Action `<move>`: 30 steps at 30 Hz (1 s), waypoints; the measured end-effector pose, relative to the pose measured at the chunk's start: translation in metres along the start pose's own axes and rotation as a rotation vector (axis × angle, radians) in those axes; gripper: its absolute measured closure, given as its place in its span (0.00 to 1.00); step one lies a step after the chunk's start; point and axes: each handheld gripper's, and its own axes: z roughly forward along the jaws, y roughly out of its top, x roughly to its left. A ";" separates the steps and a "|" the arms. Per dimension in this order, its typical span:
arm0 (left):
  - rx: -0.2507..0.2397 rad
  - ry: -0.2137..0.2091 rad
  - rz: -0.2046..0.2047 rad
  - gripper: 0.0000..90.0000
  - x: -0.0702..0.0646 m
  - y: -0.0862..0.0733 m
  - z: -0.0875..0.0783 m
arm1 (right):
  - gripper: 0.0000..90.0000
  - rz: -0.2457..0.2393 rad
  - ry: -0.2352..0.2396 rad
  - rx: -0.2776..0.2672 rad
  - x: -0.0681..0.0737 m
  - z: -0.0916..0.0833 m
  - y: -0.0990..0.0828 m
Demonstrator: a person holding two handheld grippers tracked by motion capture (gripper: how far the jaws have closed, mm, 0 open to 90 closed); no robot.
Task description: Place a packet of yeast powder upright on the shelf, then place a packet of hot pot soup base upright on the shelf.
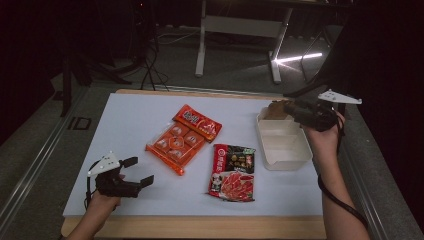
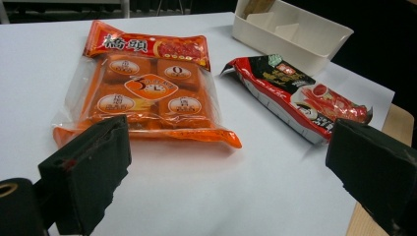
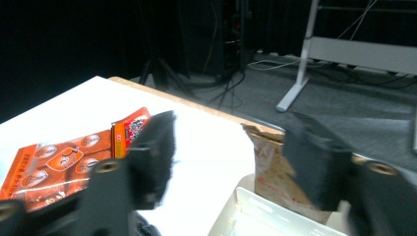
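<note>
A clear orange snack pack (image 1: 182,137) lies mid-table, and a red-and-black food packet (image 1: 232,172) lies to its right. A white divided box (image 1: 282,142) sits at the right, with a brown packet (image 1: 274,109) standing in its far compartment. My left gripper (image 1: 140,171) rests open near the front left, its jaws wide in the left gripper view (image 2: 231,182) and facing the orange pack (image 2: 147,93). My right gripper (image 1: 283,106) hovers above the box's far end, open with nothing between its jaws (image 3: 231,147). The brown packet (image 3: 273,172) stands just beyond them.
The table has a white top (image 1: 125,125) with a wooden front edge (image 1: 200,226). Behind it are a dark floor, cables and a white desk frame (image 1: 240,30). Bare table lies left of the orange pack and in front of the box.
</note>
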 end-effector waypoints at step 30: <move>0.069 -0.112 0.066 0.05 -0.026 0.022 0.021 | 0.18 -0.106 0.113 -0.035 0.120 -0.050 -0.072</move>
